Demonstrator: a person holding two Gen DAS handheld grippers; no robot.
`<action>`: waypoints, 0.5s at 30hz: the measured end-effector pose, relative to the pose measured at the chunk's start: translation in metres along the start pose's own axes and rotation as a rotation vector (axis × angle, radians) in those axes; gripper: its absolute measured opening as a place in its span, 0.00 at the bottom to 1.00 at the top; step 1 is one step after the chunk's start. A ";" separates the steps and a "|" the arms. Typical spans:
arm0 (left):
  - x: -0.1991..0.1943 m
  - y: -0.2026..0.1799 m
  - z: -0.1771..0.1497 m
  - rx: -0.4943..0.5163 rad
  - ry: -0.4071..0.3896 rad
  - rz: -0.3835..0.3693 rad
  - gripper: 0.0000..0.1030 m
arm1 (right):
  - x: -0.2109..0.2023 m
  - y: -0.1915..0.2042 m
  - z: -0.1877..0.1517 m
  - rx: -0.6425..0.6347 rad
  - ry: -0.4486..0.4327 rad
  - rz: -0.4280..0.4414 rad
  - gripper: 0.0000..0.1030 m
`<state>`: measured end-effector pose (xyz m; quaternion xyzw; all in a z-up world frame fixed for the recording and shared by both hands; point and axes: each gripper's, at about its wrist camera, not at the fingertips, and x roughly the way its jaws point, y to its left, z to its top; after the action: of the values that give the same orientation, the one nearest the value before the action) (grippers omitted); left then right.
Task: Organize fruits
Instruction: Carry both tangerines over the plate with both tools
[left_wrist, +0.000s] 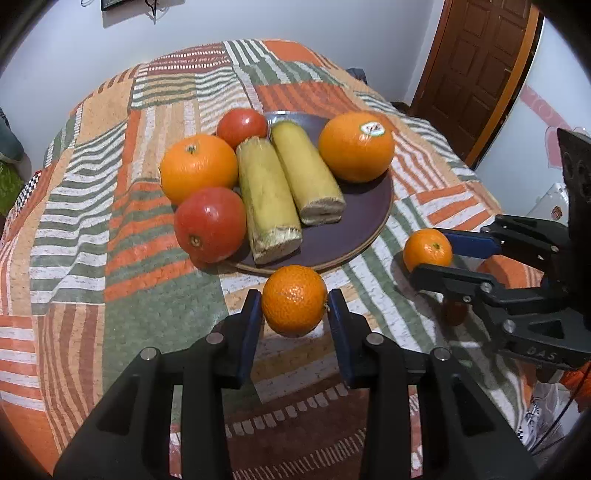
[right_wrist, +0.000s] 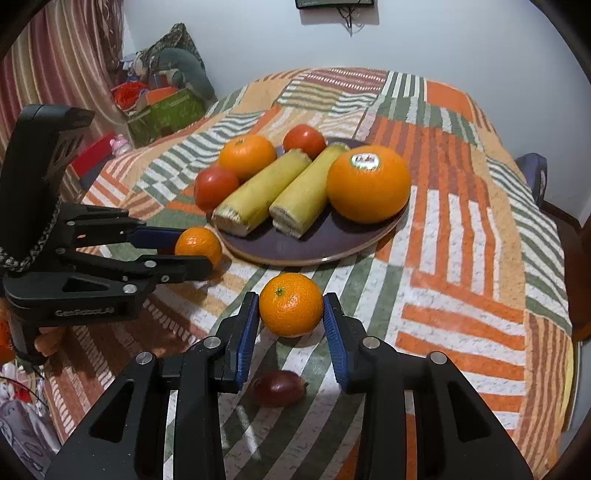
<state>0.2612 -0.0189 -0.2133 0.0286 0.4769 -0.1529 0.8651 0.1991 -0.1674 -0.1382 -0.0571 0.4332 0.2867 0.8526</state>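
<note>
Both grippers carry a small mandarin each, near side of the plate. Left gripper: blue pads pressed onto left mandarin, fruit looks lifted clear of the cloth w/ shadow beneath; plate rim lies straight ahead, just beyond the fruit. Right gripper: pinching right mandarin, stem up; plate is ahead and slightly left, rim near. Judgement: left is the nearer unit, so its drop-off likely comes first. Free area on plate is the dark near-right part, in front of the stickered orange. Obstructions: two corn pieces lie w/ long axes running near-to-far across plate centre, cut ends toward the grippers; near tomato and plain orange fill the left edge, far tomato behind. A dark red-purple fruit sits on the tablecloth below the right gripper, not on plate. Risk: round fruit may roll off the shallow rim.
</note>
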 end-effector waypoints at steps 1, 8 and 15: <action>-0.003 0.000 0.001 0.000 -0.007 0.000 0.35 | -0.001 -0.001 0.001 0.003 -0.005 0.000 0.31; -0.020 -0.002 0.017 0.008 -0.060 -0.005 0.35 | -0.005 -0.005 0.016 0.008 -0.041 -0.007 0.31; -0.017 -0.001 0.036 -0.006 -0.081 -0.005 0.35 | -0.002 -0.010 0.030 0.005 -0.063 -0.018 0.31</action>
<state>0.2817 -0.0226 -0.1799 0.0186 0.4421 -0.1546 0.8834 0.2252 -0.1660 -0.1197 -0.0499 0.4061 0.2794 0.8686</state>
